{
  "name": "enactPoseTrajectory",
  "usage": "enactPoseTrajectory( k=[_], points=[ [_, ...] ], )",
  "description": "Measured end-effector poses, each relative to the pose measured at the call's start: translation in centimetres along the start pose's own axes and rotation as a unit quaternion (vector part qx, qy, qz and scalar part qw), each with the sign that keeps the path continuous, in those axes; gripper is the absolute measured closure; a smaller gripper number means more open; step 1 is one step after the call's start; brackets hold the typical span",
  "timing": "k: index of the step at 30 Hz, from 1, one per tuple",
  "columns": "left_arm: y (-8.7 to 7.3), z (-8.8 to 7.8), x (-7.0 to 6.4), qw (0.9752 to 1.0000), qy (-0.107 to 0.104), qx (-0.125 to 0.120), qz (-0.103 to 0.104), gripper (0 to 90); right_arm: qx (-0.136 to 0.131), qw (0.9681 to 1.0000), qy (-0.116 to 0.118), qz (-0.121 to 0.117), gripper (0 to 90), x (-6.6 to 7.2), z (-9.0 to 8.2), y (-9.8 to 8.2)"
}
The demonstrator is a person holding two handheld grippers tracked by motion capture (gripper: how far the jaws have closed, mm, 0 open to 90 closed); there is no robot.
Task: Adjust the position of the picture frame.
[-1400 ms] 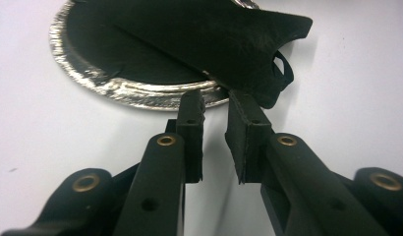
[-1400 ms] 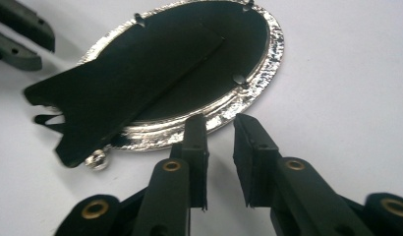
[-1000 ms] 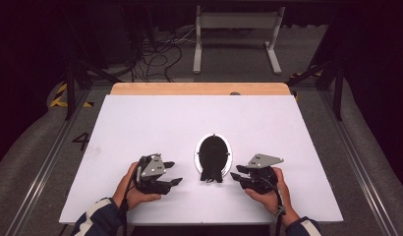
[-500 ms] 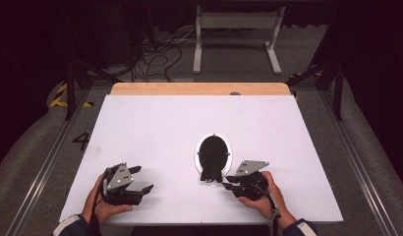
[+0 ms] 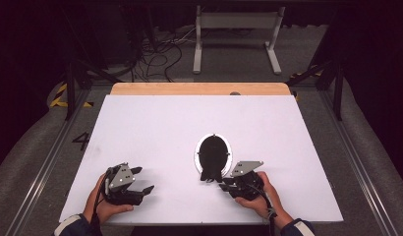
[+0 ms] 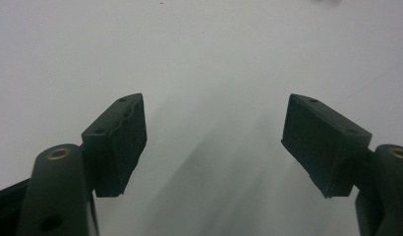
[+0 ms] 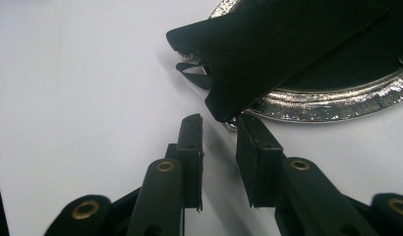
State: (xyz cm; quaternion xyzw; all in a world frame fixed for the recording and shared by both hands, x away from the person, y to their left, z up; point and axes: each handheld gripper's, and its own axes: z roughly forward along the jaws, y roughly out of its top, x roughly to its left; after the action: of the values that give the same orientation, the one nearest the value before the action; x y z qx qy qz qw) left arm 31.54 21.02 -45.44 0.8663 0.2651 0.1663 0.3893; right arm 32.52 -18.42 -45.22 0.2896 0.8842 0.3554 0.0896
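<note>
Early in the work, by the look of it: black cloth (image 5: 212,156) lying over a silver oval tray (image 5: 227,153) near the front middle of the white tabletop (image 5: 155,128), one corner hanging off the near rim, not yet gripped. Right tool (image 7: 218,129) low at that corner, jaws narrow and just been closing, cloth tip just above the gap, pads apparently not pressing yet. Left tool (image 6: 214,140) wide, just been opening, nothing between, well apart from the tray over bare tabletop. Compared with a second ago: left hand (image 5: 105,202) drawn away from the tray toward the near left edge; cloth and tray unmoved. Still to do: grasping the corner.
</note>
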Motion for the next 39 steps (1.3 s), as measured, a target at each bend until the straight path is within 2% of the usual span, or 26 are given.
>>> enactPoseTrajectory(
  k=[4, 8, 9, 11, 13, 15, 18, 20, 23, 24, 27, 28, 30, 32, 33, 34, 35, 38, 39],
  points=[
    [0.1, 0.2, -0.1, 0.9999, -0.009, 0.001, -0.006, 25.3, -0.005, 0.9999, 0.003, 0.009, 74.6, -0.1, 0.1, 0.1],
    [0.1, 0.4, -0.2, 0.9999, -0.013, 0.002, -0.007, 25.2, -0.012, 0.9994, 0.02, 0.027, 74.1, -0.5, 0.1, 0.0],
    [0.2, 0.4, -0.3, 0.9999, -0.013, 0.004, -0.005, 25.0, -0.016, 0.9986, 0.032, 0.04, 72.9, -0.8, 0.1, -0.1],
    [0.2, 0.5, -0.4, 0.9999, -0.014, 0.007, -0.004, 25.0, -0.023, 0.9972, 0.041, 0.058, 72.0, -1.0, 0.1, -0.1],
    [0.3, 0.6, -0.4, 0.9998, -0.014, 0.011, -0.001, 25.1, -0.026, 0.9965, 0.046, 0.065, 71.9, -1.1, 0.1, -0.1],
    [0.4, 0.9, -0.6, 0.9997, -0.017, 0.014, 0.003, 25.1, -0.033, 0.9947, 0.054, 0.081, 71.1, -1.3, 0.1, 0.0],
    [0.7, 1.4, -0.7, 0.9996, -0.019, 0.02, 0.007, 24.8, -0.041, 0.9901, 0.075, 0.111, 67.0, -1.9, 0.1, 0.0],
    [0.9, 1.7, -0.7, 0.9995, -0.021, 0.021, 0.007, 24.6, -0.045, 0.9879, 0.077, 0.127, 63.5, -2.2, 0.2, -0.1],
    [1.5, 2.3, -0.7, 0.9995, -0.025, 0.019, 0.005, 24.1, -0.045, 0.9822, 0.091, 0.158, 62.3, -2.8, 0.7, -0.2],
    [1.5, 2.3, -0.7, 0.9995, -0.025, 0.019, 0.005, 24.1, -0.045, 0.9822, 0.091, 0.158, 62.3, -2.8, 0.7, -0.2],
    [2.1, 3.1, -0.7, 0.9993, -0.03, 0.021, 0.008, 23.9, -0.063, 0.9719, 0.117, 0.195, 57.9, -3.4, 0.9, -0.1],
    [2.6, 3.6, -0.7, 0.9991, -0.035, 0.022, 0.01, 23.9, -0.072, 0.9676, 0.124, 0.208, 57.6, -3.6, 0.9, -0.2],
    [3.0, 4.2, -0.6, 0.9988, -0.04, 0.024, 0.012, 23.8, -0.08, 0.9611, 0.132, 0.229, 57.5, -3.9, 1.1, -0.2],
    [3.4, 4.8, -0.6, 0.9986, -0.043, 0.028, 0.014, 23.1, -0.083, 0.9568, 0.139, 0.242, 56.8, -4.1, 1.3, -0.1],
    [3.7, 5.3, -0.6, 0.9985, -0.044, 0.029, 0.017, 22.9, -0.086, 0.9526, 0.145, 0.253, 56.7, -4.2, 1.5, -0.1],
    [4.0, 5.6, -0.7, 0.9984, -0.045, 0.031, 0.018, 22.5, -0.093, 0.9462, 0.155, 0.268, 56.8, -4.4, 1.6, -0.1],
    [4.3, 6.0, -0.7, 0.9983, -0.045, 0.032, 0.021, 22.2, -0.096, 0.9415, 0.159, 0.281, 56.8, -4.5, 1.6, -0.1],
    [5.1, 7.1, -0.6, 0.998, -0.047, 0.035, 0.025, 21.7, -0.106, 0.9305, 0.167, 0.308, 56.8, -4.8, 1.6, -0.1],
    [5.4, 7.5, -0.5, 0.9977, -0.051, 0.035, 0.028, 21.5, -0.108, 0.9282, 0.169, 0.313, 56.9, -4.8, 1.7, -0.1]
  ],
)
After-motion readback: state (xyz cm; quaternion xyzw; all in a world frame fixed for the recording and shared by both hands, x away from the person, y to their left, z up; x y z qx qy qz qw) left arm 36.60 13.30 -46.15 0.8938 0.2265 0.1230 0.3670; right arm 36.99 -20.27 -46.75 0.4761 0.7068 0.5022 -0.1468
